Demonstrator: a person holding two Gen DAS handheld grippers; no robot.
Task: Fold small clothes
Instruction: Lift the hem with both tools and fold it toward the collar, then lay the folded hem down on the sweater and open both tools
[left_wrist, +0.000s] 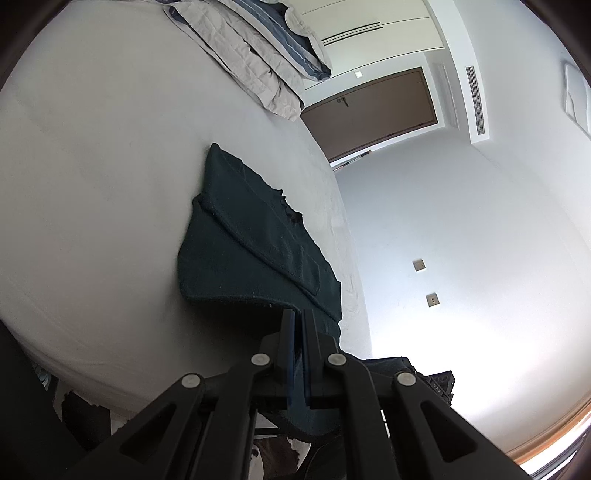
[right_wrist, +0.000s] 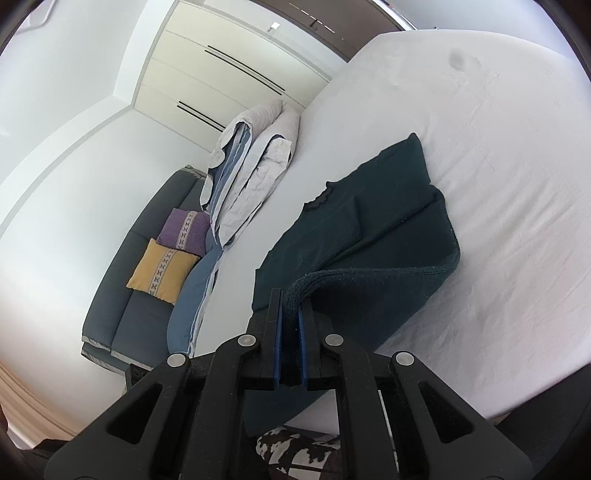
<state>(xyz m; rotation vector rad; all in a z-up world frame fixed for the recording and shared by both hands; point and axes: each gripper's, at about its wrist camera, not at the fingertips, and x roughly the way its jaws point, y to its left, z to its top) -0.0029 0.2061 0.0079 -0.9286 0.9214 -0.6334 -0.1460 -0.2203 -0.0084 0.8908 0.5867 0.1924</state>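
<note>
A dark green knitted garment (left_wrist: 251, 243) lies on the white bed (left_wrist: 92, 184), its sleeves folded in over the body. My left gripper (left_wrist: 298, 314) is shut on the garment's near hem and holds it slightly raised. In the right wrist view the same garment (right_wrist: 369, 236) lies on the bed (right_wrist: 498, 184). My right gripper (right_wrist: 291, 299) is shut on its ribbed hem, and the cloth shows between the blue pads. The lifted hem curls back over the garment's body.
A folded grey and blue duvet (left_wrist: 258, 55) lies at the far end of the bed; it also shows in the right wrist view (right_wrist: 251, 166). A dark sofa (right_wrist: 147, 295) with a purple cushion (right_wrist: 184, 229) and a yellow cushion (right_wrist: 162, 269) stands beside the bed. A brown door (left_wrist: 369, 110) is beyond.
</note>
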